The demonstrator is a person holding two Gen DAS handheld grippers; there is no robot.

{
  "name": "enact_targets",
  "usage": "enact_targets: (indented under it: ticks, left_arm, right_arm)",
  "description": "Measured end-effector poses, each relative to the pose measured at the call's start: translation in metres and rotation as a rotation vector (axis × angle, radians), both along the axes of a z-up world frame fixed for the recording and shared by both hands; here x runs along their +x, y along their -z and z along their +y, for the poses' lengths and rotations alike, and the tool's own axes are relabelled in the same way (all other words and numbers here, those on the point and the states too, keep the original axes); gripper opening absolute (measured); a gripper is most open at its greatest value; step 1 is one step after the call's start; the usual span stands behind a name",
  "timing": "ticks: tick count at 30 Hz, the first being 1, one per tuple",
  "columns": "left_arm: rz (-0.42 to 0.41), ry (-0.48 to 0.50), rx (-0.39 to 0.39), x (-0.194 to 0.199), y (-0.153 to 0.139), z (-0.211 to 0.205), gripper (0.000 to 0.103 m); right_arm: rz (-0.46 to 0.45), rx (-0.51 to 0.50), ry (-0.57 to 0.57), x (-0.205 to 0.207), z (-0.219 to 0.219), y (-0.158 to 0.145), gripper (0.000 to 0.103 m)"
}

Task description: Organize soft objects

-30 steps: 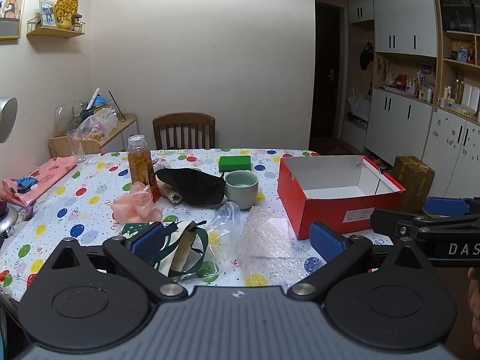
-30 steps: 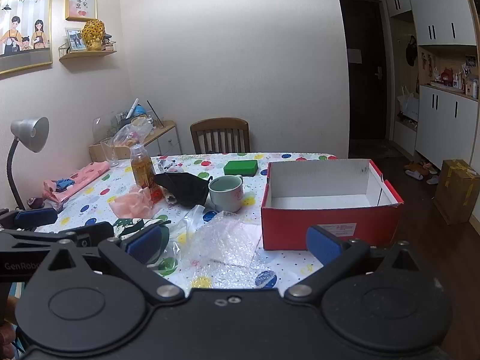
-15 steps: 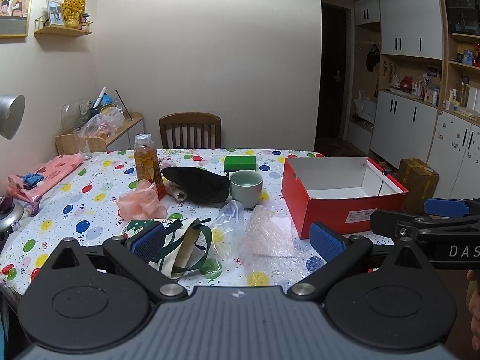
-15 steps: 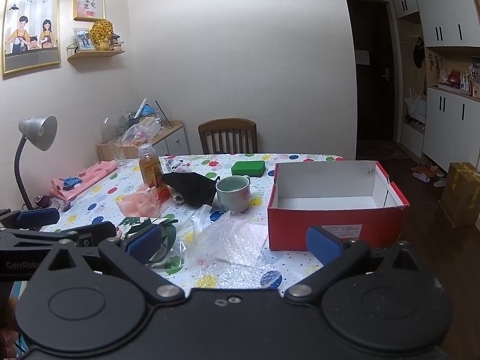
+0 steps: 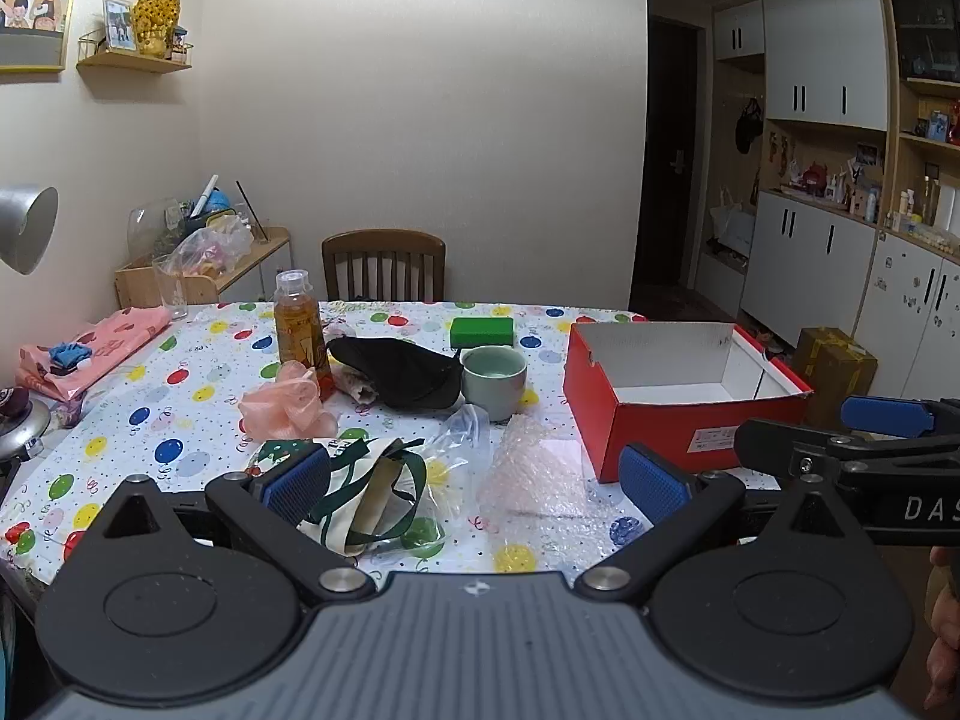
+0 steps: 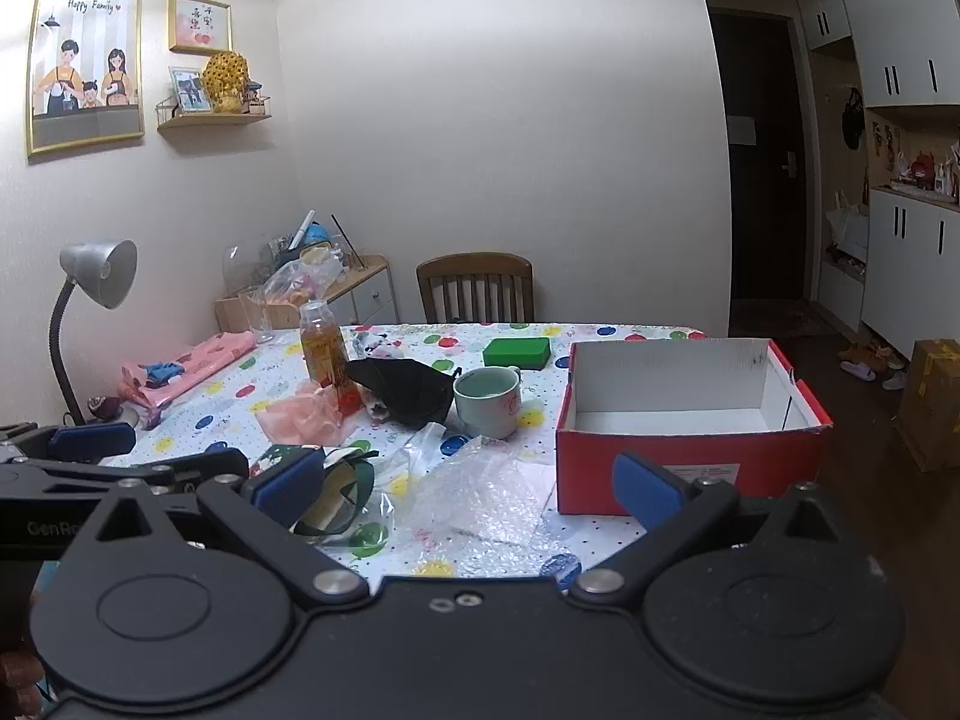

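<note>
On the balloon-print table [image 5: 180, 384] lie soft things: a pink mesh puff [image 5: 288, 402] [image 6: 303, 414], a black cap [image 5: 396, 372] [image 6: 405, 387], a cloth bag with green straps [image 5: 366, 480] [image 6: 336, 492], a clear plastic bag [image 5: 459, 438] and bubble wrap [image 5: 534, 474] [image 6: 480, 504]. An open, empty red box [image 5: 678, 384] [image 6: 690, 408] stands at the right. My left gripper [image 5: 474, 483] and right gripper [image 6: 465, 489] are open and empty, held short of the table's near edge. The right gripper also shows in the left wrist view [image 5: 852, 438].
A bottle of amber liquid [image 5: 297, 327], a pale green mug [image 5: 495, 375], a green sponge block [image 5: 483, 331] and pink folded cloth [image 5: 90, 348] are on the table. A wooden chair [image 5: 384, 267] stands behind it. A desk lamp [image 6: 90, 300] is at the left, a cardboard box [image 5: 834, 366] on the floor at the right.
Both grippers have drawn back and risen a little, so the table looks slightly farther away. Both stay open. Nothing on the table has moved.
</note>
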State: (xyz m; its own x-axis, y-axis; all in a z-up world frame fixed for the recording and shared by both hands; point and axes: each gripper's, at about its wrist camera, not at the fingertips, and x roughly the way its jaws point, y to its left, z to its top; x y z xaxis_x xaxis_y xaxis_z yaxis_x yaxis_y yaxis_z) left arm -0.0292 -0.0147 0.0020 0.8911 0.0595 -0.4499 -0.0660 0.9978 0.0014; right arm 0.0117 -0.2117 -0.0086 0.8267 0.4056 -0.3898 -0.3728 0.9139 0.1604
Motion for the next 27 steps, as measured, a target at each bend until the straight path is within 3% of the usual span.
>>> enact_targets:
  ticks: [13, 27]
  left_arm:
    - [-0.028, 0.006, -0.015, -0.01, -0.001, 0.003, 0.103]
    - [-0.03, 0.007, -0.039, -0.015, -0.001, 0.007, 0.103]
  right_arm:
    - [-0.006, 0.018, -0.008, -0.004, 0.001, -0.002, 0.103]
    - [0.034, 0.064, -0.1, -0.005, 0.004, -0.003, 0.103]
